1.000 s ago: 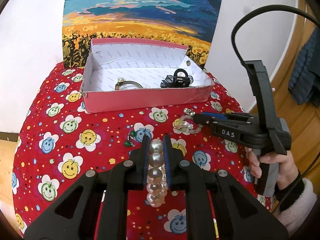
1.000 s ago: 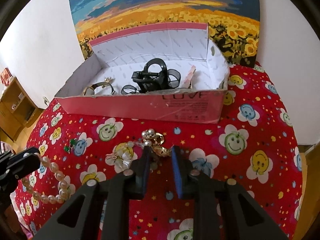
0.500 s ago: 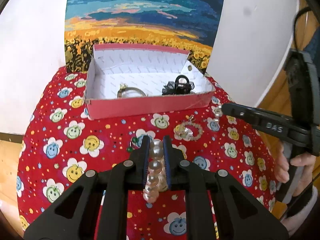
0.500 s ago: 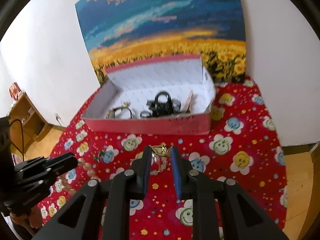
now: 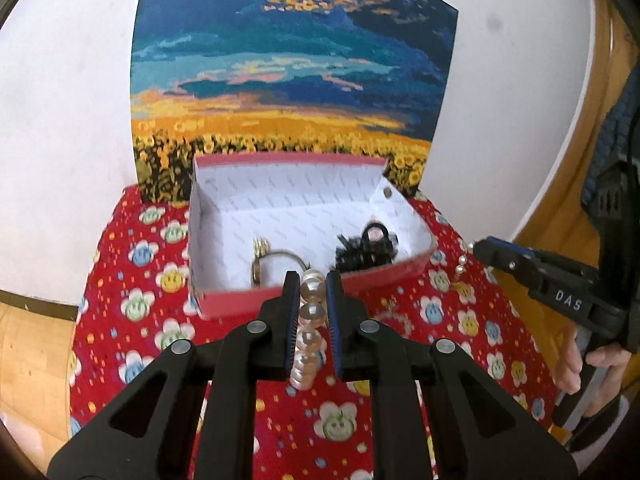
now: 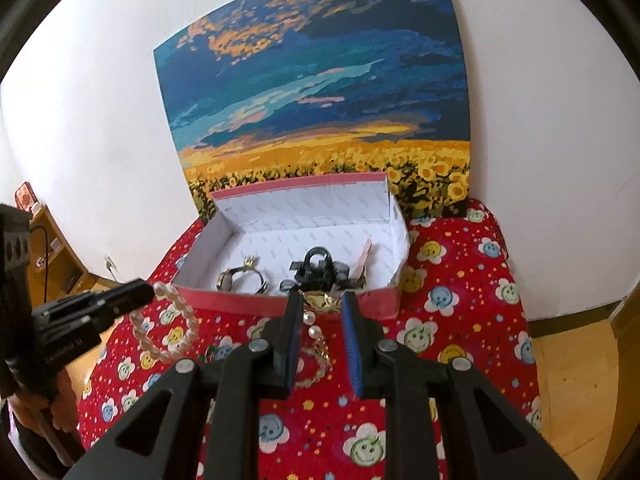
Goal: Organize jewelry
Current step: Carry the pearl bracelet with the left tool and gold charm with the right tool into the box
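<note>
A pearl bracelet (image 5: 310, 322) of large translucent beads is pinched between the fingers of the left hand-held gripper (image 5: 313, 286), held above the red smiley-flower cloth (image 5: 132, 312) of the tabletop, just in front of the pink box (image 5: 312, 292). From the left wrist only one run of beads shows between the pads; the rest of the loop is hidden below the fingers. The right wrist view shows the whole loop (image 6: 166, 326) hanging from the left tool's tip (image 6: 138, 290).

The right hand-held gripper (image 6: 322, 306) carries a gold-and-pearl chain piece (image 6: 318, 330): a gold part sits at its fingertips and a beaded loop dangles beneath. Its fingers stand somewhat apart around the gold part, and I cannot tell how firmly they bear on it. In the left wrist view the piece appears only as a few small pearls (image 5: 461, 265) hanging from the right tool's tip (image 5: 482, 249), blurred.

Inside the white-lined box lie a thin metal bangle (image 6: 242, 278) with a gold ornament on it and a black hair clip with dark ribbon (image 6: 318, 270); a narrow pinkish item beside the clip is too small to identify. The near wall cuts off the lower parts of these things.

A small green piece on the cloth is nearly hidden behind the right tool's fingers. Behind the box a sunflower-field painting (image 6: 320, 100) leans against the white wall.
</note>
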Motion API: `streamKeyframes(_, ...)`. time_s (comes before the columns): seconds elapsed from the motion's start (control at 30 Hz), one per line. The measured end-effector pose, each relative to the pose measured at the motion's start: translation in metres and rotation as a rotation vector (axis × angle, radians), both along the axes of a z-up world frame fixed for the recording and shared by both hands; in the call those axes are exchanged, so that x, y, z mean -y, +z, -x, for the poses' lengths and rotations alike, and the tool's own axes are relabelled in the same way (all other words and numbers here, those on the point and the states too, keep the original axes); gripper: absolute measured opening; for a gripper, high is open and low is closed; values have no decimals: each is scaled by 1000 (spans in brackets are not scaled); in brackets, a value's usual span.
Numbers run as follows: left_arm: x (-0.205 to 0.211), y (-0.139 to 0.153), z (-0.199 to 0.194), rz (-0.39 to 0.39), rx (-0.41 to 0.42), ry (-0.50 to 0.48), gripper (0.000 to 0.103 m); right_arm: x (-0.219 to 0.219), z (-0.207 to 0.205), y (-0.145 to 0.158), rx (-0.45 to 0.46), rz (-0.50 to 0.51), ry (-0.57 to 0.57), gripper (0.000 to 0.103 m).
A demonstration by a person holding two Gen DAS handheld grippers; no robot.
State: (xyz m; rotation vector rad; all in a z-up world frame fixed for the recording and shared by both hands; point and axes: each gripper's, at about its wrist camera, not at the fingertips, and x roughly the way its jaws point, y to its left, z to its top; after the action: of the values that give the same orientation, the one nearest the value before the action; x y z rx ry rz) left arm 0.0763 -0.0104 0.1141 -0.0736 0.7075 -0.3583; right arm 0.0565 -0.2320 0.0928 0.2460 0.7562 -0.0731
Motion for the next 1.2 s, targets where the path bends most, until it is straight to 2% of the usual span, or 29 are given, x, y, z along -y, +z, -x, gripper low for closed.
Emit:
streamKeyframes(0.2, 4, 2, -39, 0, -2, 6, 11, 9, -20, 1, 9, 10, -16, 22)
streamKeyframes(0.6, 20, -16, -124, 6, -21, 14, 11, 29, -83, -12, 7, 24, -47, 22)
streamKeyframes(0.87, 21, -49, -177, 9, -71, 39, 11, 42, -126, -37, -17, 1, -87, 22)
streamKeyframes(1.2, 22, -73, -203, 4, -92, 69, 12, 53, -158, -74, -77, 3, -119, 22)
